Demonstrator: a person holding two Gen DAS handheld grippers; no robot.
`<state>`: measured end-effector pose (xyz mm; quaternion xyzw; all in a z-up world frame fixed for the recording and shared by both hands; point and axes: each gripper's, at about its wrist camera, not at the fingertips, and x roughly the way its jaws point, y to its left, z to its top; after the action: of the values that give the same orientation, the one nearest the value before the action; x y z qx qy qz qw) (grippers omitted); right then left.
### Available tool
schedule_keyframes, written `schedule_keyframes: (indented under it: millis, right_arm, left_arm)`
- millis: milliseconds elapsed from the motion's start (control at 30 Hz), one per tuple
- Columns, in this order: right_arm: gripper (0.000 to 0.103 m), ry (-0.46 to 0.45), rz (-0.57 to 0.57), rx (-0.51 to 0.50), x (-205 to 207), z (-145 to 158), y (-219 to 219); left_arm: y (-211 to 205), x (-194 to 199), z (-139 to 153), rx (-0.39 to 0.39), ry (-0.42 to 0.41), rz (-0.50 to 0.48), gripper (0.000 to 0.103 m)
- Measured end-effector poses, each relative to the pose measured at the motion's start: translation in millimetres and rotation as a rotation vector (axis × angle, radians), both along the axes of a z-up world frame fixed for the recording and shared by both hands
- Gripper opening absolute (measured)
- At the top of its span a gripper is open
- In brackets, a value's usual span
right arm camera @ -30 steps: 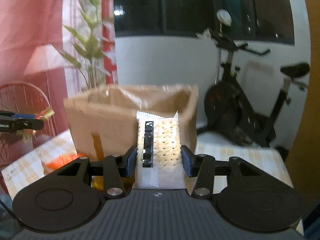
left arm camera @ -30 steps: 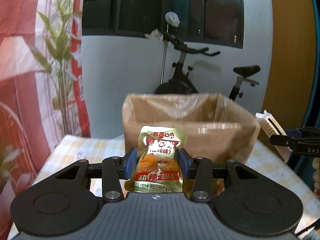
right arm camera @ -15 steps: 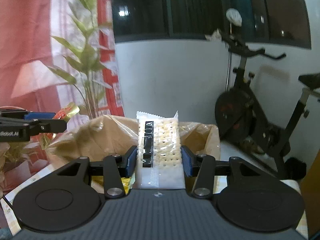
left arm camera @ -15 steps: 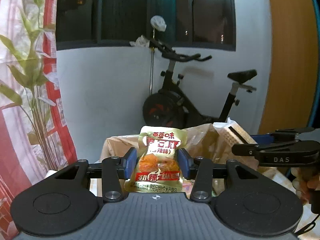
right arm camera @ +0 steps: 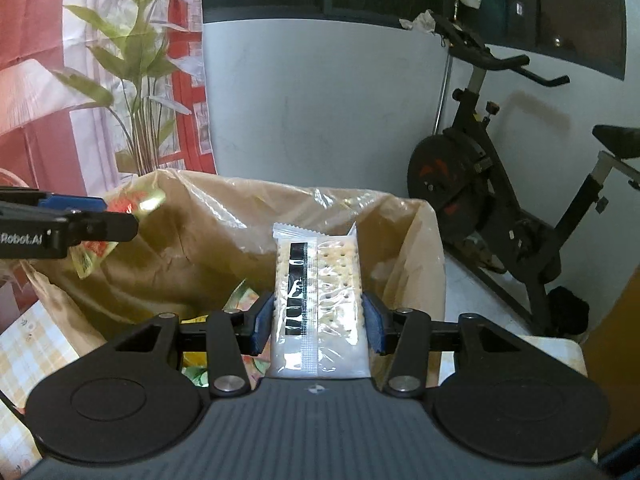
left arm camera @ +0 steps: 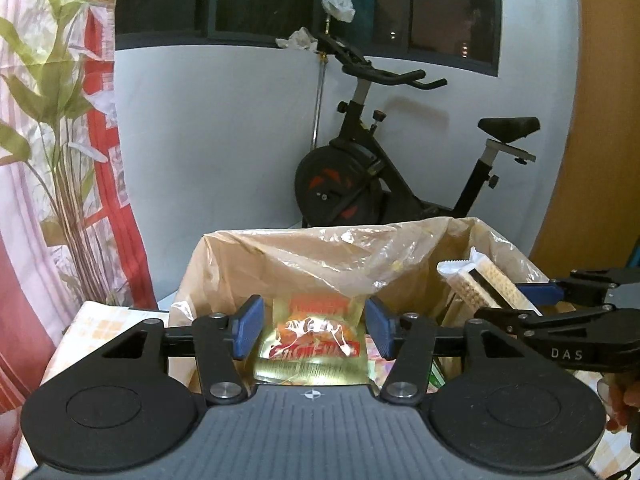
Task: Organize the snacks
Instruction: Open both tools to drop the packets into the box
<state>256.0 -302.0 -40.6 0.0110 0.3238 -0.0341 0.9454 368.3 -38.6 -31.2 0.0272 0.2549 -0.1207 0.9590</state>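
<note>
Up front in the left wrist view, the left gripper point(left arm camera: 312, 330) stands spread, the gold snack pouch point(left arm camera: 314, 350) loose between its pads (over the lined cardboard box point(left arm camera: 256, 264)). Right wrist view: right gripper point(right arm camera: 318, 320) clamps the cracker pack point(right arm camera: 318, 300) above that box.

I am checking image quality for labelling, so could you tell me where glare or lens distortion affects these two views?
Left wrist view: glare washes out the print on the gold snack pouch, which sits loose between the open left hand-held gripper; the wall edge bows from the fisheye lens. Right wrist view: the cracker pack shows small wrapper reflections but stays sharp, and the bag-lined box curves near the frame edges.
</note>
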Motion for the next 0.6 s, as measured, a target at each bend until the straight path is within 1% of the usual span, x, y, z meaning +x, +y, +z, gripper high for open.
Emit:
schedule_keyframes:
  millis: [100,233,300,400,433,600]
  right_arm:
    - [0.053,0.009,-0.014,0.011,-3,-1,-1]
    - [0.071,-0.018,-0.011,0.019,-11,8,1]
    - [0.072,-0.032,-0.005,0.013,-16,13,3]
    - [0.075,-0.043,-0.006,0.021,-22,18,7]
    - [0.078,-0.045,-0.009,0.025,-24,20,7]
    - [0.086,-0.053,-0.025,0.046,-35,25,11]
  left_arm:
    - [4,-6,3,-0.005,0.0,0.006,0.068]
    - [16,-14,7,-0.054,0.009,-0.009,0.069]
    - [22,-20,9,-0.068,0.012,-0.014,0.069]
    - [29,-32,14,-0.065,-0.001,-0.02,0.069]
    - [32,-35,17,-0.064,-0.006,-0.019,0.069]
    - [46,-52,27,-0.076,-0.02,-0.009,0.069]
